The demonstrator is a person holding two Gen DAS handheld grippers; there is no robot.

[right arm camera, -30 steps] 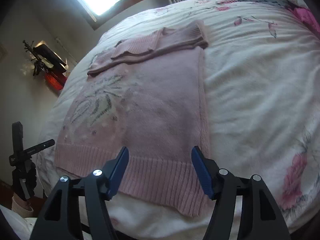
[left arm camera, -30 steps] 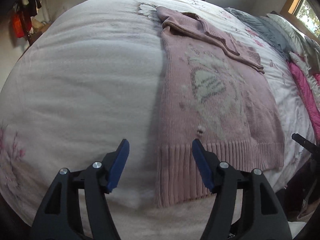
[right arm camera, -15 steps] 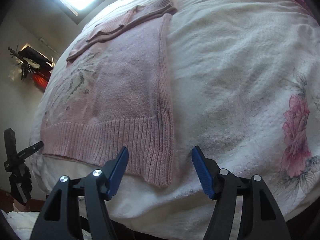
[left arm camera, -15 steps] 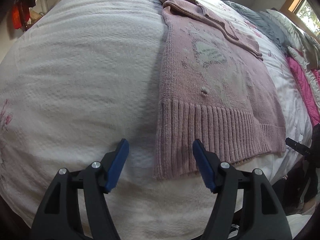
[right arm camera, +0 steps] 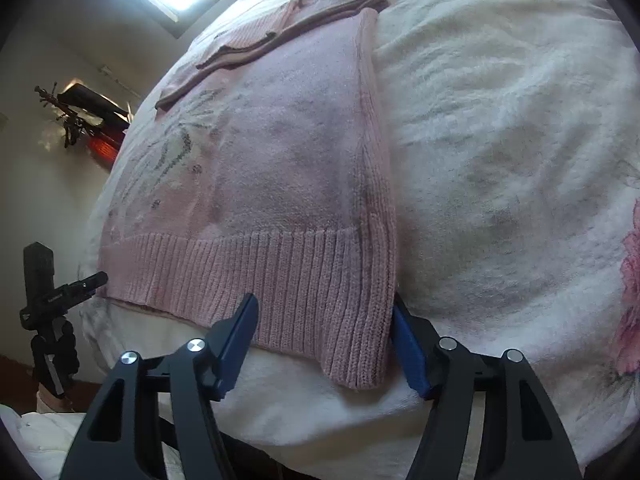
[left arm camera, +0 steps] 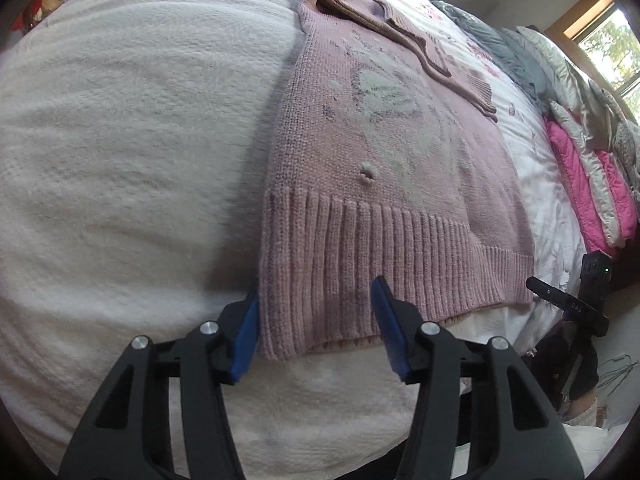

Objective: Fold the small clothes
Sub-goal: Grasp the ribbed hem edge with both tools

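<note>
We see a pink knitted sweater with a pale woven motif (left arm camera: pixel 384 168) lying flat on a white textured bedspread with pink flower prints (left arm camera: pixel 120 140), its ribbed hem (left arm camera: pixel 360 268) nearest to us and its sleeves folded across the far end. The sweater serves as our landmark.

Our left gripper (left arm camera: pixel 316 320) sits at the hem's left corner. Its jaws stand wide apart, with the corner of the ribbing lying between the 2 blue pads; the left pad is just beside the sweater's side edge, and nothing is clamped.

Our right gripper (right arm camera: pixel 324 340) sits at the hem's right corner (right arm camera: pixel 352 344). Its jaws are likewise spread wide, straddling that corner. The right pad is partly hidden behind the sweater's edge, so we cannot tell whether it touches the knit.

Beyond the sweater's right side, in the left wrist view, a stack of folded pink and grey quilts (left arm camera: pixel 592 184) rests on the bed. Off the near edge of the bed stands a black tripod-mounted device (right arm camera: pixel 48 304). On the wall past the sweater's left side, in the right wrist view, hangs a dark object with a red glow (right arm camera: pixel 92 120) that we cannot identify.
</note>
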